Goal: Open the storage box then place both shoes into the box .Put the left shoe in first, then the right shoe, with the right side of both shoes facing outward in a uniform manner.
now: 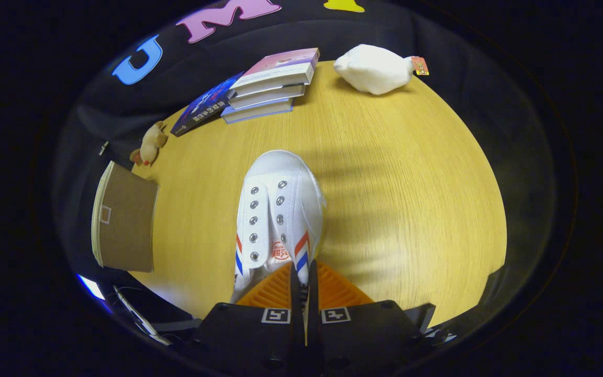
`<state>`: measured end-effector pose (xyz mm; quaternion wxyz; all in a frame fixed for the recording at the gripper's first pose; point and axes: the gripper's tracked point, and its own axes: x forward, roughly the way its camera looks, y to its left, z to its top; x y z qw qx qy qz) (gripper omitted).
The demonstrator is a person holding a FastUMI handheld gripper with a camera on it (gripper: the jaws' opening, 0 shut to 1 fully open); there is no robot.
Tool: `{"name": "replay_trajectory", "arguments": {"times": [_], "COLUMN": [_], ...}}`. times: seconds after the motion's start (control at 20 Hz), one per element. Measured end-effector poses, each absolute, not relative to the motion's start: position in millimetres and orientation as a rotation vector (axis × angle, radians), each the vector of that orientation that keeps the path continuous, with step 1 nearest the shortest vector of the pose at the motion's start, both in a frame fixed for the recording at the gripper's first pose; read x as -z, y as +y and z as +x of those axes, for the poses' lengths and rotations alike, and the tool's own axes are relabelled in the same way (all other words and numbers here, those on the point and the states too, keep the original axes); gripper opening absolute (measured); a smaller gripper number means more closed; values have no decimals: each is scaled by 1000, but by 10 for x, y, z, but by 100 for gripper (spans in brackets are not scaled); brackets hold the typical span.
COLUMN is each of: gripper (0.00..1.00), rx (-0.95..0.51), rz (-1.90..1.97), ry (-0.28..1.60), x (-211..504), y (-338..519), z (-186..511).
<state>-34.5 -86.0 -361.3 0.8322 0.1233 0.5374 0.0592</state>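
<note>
White shoe (279,209) hangs above wooden table (411,173), toe toward books (267,86). Gripper (301,277) fingers pinch thin upper edge at shoe's heel end. Brown box (126,222) stands left of shoe. Risk: thin canvas hold slips, shoe swings, drops, or turns wrong side outward.

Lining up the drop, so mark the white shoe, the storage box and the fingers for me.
white shoe (280,209): gripper view, on the eyelet flap, with the heel end pinched between the fingers.
storage box (126,225): gripper view, on its brown face.
fingers (295,285): gripper view, on the finger beside the shoe's collar.
</note>
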Motion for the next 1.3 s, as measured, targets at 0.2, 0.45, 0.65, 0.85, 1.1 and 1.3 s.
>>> {"name": "replay_trajectory", "arguments": {"times": [0.2,0.45,0.65,0.85,1.1,1.3], "gripper": [7,7,6,6,6,6], "rx": [-98,-124,-196,-308,-402,-414], "rz": [320,354,407,463,486,454], "ry": [1072,977,941,942,976,1039], "x": [3037,2293,1880,1636,1634,1901], "y": [-522,173,950,1795,2671,3160], "z": [-335,-289,-277,-262,-265,-289]}}
